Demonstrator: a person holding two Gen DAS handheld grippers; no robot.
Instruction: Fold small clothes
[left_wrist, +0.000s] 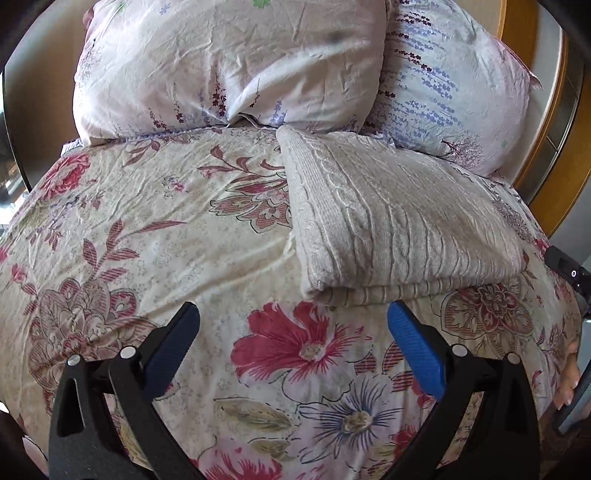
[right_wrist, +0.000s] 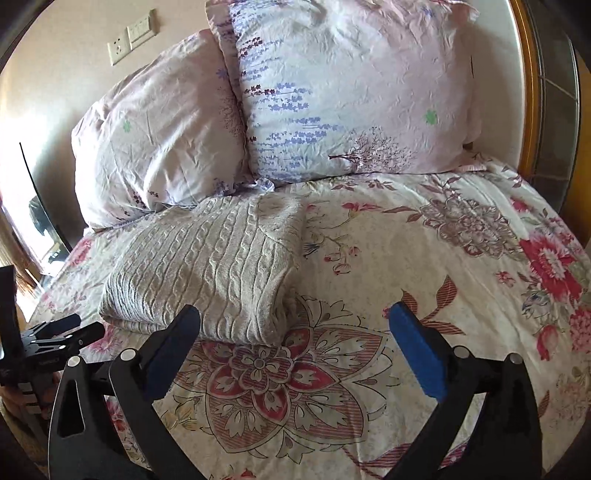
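Now: one folded sweater (left_wrist: 399, 218), two pillows (left_wrist: 229, 62) behind; left gripper (left_wrist: 293, 325), right gripper (right_wrist: 293, 325) both spread wide, empty.

The right gripper (right_wrist: 293, 317) hangs above the floral bedspread (right_wrist: 424, 258) with its two blue-padded fingers (right_wrist: 415, 350) spread wide, and nothing is between them. A folded beige cable-knit sweater (right_wrist: 207, 266) lies on the bedspread, ahead and to the left, just beyond the left finger. Behind it two pale pillows (right_wrist: 351, 92) with a lavender print lean against the wall. At the left edge the left gripper (right_wrist: 55, 332) is partly visible near the sweater. A wall socket (right_wrist: 119, 52) and a switch plate (right_wrist: 141, 29) sit on the wall.
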